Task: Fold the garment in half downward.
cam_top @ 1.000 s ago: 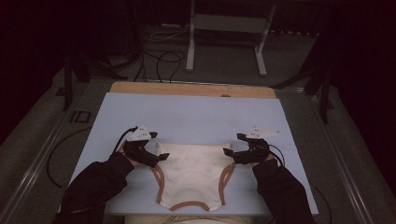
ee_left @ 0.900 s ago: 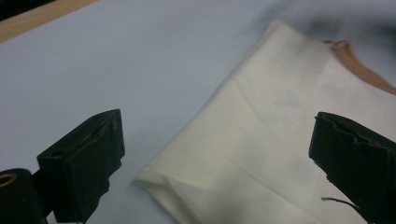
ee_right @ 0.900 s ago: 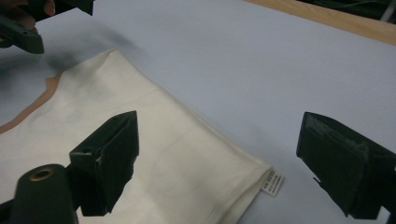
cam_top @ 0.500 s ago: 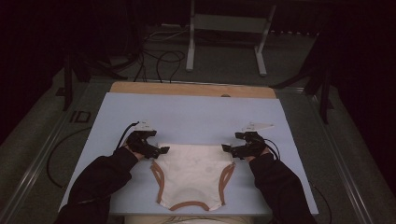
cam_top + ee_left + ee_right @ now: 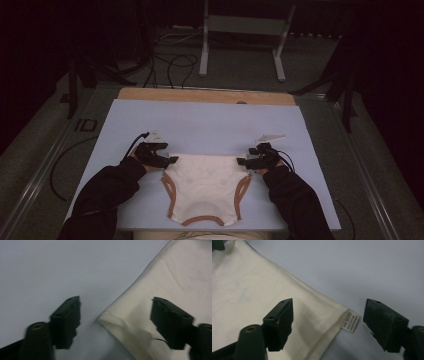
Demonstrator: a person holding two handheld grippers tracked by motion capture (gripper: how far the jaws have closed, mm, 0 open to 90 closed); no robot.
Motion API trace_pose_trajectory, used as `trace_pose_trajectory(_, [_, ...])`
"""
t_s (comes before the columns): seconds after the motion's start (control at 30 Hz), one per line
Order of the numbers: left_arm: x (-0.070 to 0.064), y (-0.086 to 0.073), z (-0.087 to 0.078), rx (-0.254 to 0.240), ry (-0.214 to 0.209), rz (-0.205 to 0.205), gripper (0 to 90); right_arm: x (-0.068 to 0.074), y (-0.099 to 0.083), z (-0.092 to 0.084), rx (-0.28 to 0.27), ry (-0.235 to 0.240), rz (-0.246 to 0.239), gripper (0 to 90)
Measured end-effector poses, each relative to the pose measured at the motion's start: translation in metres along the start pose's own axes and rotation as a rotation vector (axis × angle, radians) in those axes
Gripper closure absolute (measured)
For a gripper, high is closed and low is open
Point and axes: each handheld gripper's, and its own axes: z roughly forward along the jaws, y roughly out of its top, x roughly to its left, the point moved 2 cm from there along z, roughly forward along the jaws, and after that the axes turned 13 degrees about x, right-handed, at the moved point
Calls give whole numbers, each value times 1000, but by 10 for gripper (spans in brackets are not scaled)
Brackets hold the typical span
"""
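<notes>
Cream garment (image 5: 206, 186) with brown-trimmed leg openings, laid flat on the pale blue desk (image 5: 210, 120) near its 6 o'clock edge, waistband toward 12 o'clock.

Left claw (image 5: 172, 160) is set at the garment's 10 o'clock corner, right claw (image 5: 241, 161) at its 2 o'clock corner. Each is pointed inward toward the other.

Left gripper view: left claw (image 5: 115, 312) has just been closing; its jaws are seen parted, the ribbed corner of the cloth lying between them, not pinched.

Right gripper view: right claw (image 5: 328, 313) has likewise just been closing; its jaws are spread either side of the corner bearing a small white label (image 5: 350, 322), unclamped.

Dark-sleeved forearms are angled in from 6 o'clock, hands low over the desk.
</notes>
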Motion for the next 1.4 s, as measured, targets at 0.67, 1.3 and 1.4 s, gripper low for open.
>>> trace_pose_trajectory(0.67, [4,-5,5,76,-88,-23,823,6,-2,0,57,-52,-75,618])
trace_pose_trajectory(1.3, [5,-1,-3,19,-61,-40,878,8,10,-8,53,-76,-107,869])
trace_pose_trajectory(1.4, [7,1,-4,5,-55,-46,878,6,14,-10,36,-78,-100,869])
